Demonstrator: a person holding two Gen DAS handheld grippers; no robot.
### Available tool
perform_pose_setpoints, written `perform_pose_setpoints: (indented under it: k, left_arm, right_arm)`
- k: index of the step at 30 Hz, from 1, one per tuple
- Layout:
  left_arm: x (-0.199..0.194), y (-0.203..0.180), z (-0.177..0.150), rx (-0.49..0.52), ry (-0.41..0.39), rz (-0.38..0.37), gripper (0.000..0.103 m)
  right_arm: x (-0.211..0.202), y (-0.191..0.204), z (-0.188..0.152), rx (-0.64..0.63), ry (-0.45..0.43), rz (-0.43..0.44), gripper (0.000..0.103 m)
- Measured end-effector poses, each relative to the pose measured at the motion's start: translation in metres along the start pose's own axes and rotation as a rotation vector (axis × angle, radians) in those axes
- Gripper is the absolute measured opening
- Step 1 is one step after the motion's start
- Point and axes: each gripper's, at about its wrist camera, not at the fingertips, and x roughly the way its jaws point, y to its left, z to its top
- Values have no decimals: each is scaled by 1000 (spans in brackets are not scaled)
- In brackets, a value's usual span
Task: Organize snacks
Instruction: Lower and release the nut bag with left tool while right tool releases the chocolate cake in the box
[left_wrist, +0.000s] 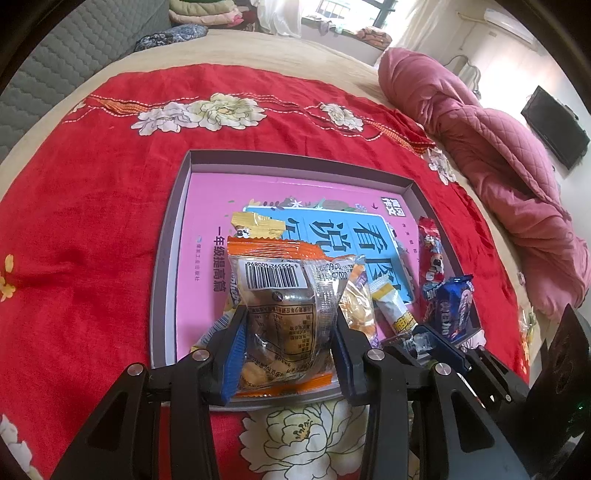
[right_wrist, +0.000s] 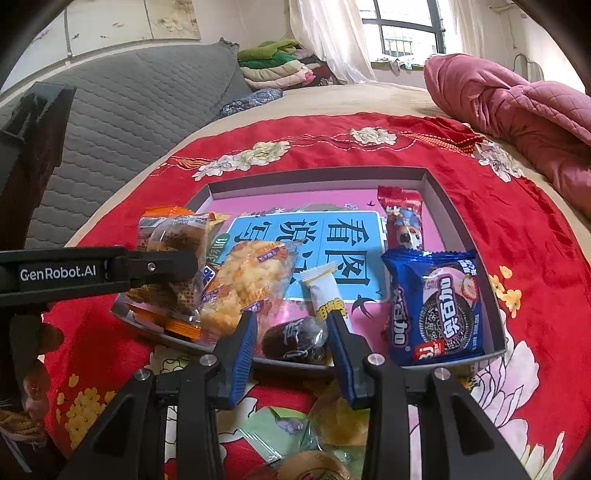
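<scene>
Both grippers sit over the near edge of the shallow grey box (right_wrist: 439, 192), which lies on the red floral bedcover (left_wrist: 92, 192) with a pink book (left_wrist: 207, 206) lining its floor.

Left gripper (left_wrist: 286, 325): jaws clamped on an orange-edged clear snack bag (left_wrist: 280, 295), pads pressing both sides, bag hanging over the near-left part of the box. Right gripper (right_wrist: 291, 328): jaws closed around a small dark wrapped cake (right_wrist: 293, 339), both pads against its wrapper, low at the near rim.

Already in the box: blue cookie pack (right_wrist: 439, 310) at near right, red stick pack (right_wrist: 402, 221) at far right, yellow-white bar (right_wrist: 325, 291) mid, rice-cracker bag (right_wrist: 247, 284) near left. More loose snacks (right_wrist: 325, 435) lie on the cover just near of the box, not yet sorted.

Risks as I see them:
- The two tools are close together (left fingers cross the right camera's left side). If either swings sideways they probably clash.
- Orange bag is slick and puffy; grip is on the lower half, so it could slip or tip out onto the rice-cracker bag and pile up instead of lying flat.
- Dark cake sits right at the rim. Released here it may roll or catch on the wall and land outside on the cover.
- Squeezing harder likely crushes either one.
- Box rests on soft bedding; a downward push on the near rim could tilt it and shift the contents.
</scene>
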Motion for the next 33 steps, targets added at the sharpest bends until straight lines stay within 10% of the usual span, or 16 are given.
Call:
perform_pose_setpoints:
  k: [33]
  left_arm:
    - [-2,-7,-1,25,16,12,44]
  right_arm:
    - [-4,-3,0,21,-7,7,40]
